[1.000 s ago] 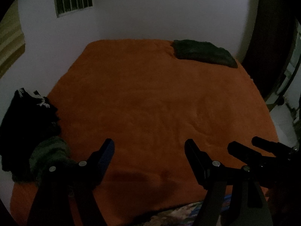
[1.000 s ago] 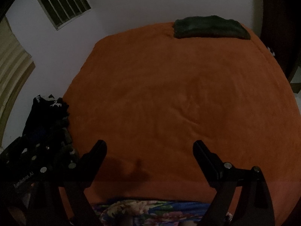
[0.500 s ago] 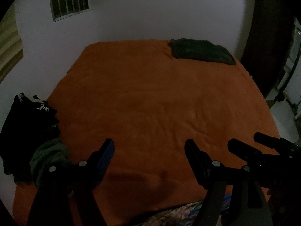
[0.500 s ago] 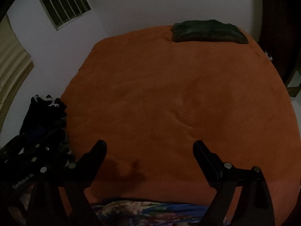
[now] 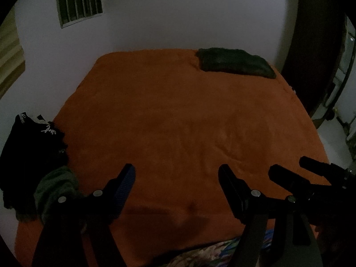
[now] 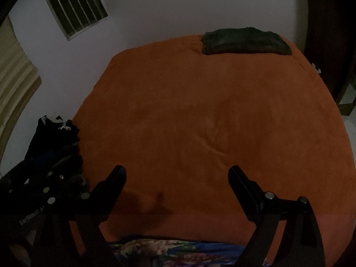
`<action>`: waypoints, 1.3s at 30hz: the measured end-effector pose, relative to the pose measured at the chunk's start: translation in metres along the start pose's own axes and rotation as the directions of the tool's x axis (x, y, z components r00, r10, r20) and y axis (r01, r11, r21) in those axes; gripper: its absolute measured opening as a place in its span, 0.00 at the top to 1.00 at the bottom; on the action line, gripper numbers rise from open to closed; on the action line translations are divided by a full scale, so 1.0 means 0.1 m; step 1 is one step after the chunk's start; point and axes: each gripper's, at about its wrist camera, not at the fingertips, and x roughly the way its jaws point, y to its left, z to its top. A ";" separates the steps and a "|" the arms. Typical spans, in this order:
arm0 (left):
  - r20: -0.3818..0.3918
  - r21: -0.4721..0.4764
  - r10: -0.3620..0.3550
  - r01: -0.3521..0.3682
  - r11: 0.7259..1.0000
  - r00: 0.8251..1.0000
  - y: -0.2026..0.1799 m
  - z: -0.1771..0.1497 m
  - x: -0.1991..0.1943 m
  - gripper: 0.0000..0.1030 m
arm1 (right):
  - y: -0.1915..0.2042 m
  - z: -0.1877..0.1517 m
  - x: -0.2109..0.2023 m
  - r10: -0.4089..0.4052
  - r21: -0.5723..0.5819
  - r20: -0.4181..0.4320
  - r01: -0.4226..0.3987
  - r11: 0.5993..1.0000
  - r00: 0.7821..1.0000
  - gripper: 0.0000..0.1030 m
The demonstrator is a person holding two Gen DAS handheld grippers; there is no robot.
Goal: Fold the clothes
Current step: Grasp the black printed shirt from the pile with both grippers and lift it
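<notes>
An orange blanket (image 5: 178,122) (image 6: 211,122) covers the bed. A heap of dark clothes (image 5: 31,153) (image 6: 55,142), black with white lettering and a grey-green piece (image 5: 55,184), lies at the bed's left edge. A folded dark green garment (image 5: 235,63) (image 6: 244,41) rests at the far right corner. My left gripper (image 5: 176,173) hovers open over the near part of the blanket, nothing between its fingers. My right gripper (image 6: 176,173) is open too and holds nothing. It shows in the left wrist view as the right gripper (image 5: 296,171), beside the left one. In the right wrist view the left gripper's body (image 6: 44,191) sits over the heap.
A white wall with a barred vent (image 5: 77,0) (image 6: 73,6) stands behind the bed. A dark door or wardrobe (image 5: 316,44) is at the far right. A flowered fabric (image 6: 173,251) shows below the bed's near edge.
Both views have drifted slightly, so the heap and the green garment sit a little differently in frame. Both grippers stay open and empty.
</notes>
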 end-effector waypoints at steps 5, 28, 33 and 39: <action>0.005 -0.005 0.019 -0.019 1.000 1.000 0.05 -0.03 0.01 0.25 | 0.02 0.00 0.01 0.009 -0.007 -0.008 -0.009 1.000 1.000 0.10; -0.001 -0.027 0.026 -0.026 0.999 1.000 0.04 -0.09 0.15 0.25 | 0.13 0.02 -0.09 -0.005 -0.047 0.017 0.006 0.999 1.000 0.10; 0.035 -0.042 0.014 -0.013 0.999 0.999 0.07 -0.06 0.08 0.25 | 0.09 0.07 -0.07 -0.027 -0.060 0.005 0.027 0.998 1.000 0.10; 0.051 -0.056 -0.008 0.011 0.998 0.999 0.09 -0.06 0.02 0.25 | 0.14 0.16 -0.01 -0.029 -0.074 -0.011 0.028 0.997 1.000 0.10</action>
